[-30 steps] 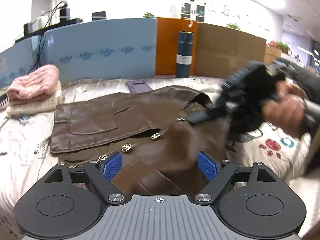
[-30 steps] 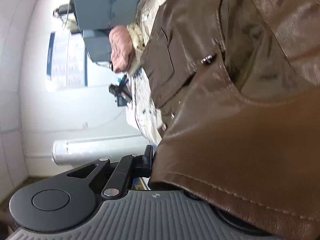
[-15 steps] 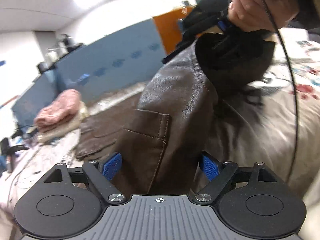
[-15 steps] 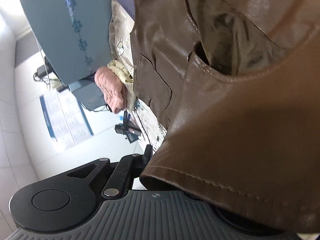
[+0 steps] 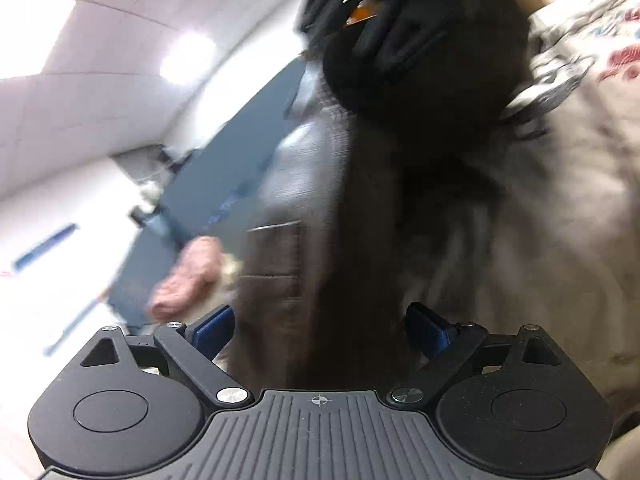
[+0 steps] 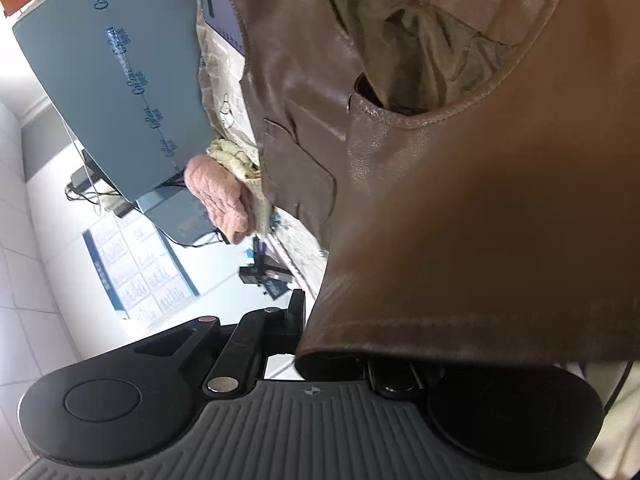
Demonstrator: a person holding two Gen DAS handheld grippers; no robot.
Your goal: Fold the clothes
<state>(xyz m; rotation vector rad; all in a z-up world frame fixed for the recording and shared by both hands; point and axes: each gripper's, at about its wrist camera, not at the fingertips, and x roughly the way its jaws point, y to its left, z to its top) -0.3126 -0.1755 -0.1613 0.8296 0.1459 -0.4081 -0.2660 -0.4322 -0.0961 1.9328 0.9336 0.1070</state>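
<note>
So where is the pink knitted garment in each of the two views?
Left wrist: pink knitted garment, blurred, lower left, just left of the brown leather jacket.
Right wrist: pink knitted garment, centre left, beside the jacket's pocket flap.
Shared landmark: blue partition panel behind it.

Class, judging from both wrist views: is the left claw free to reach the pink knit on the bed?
Probably not directly. The brown leather jacket hangs between the left claw's spread fingers, screening part of the pink knit, which lies further off to the left.
</note>
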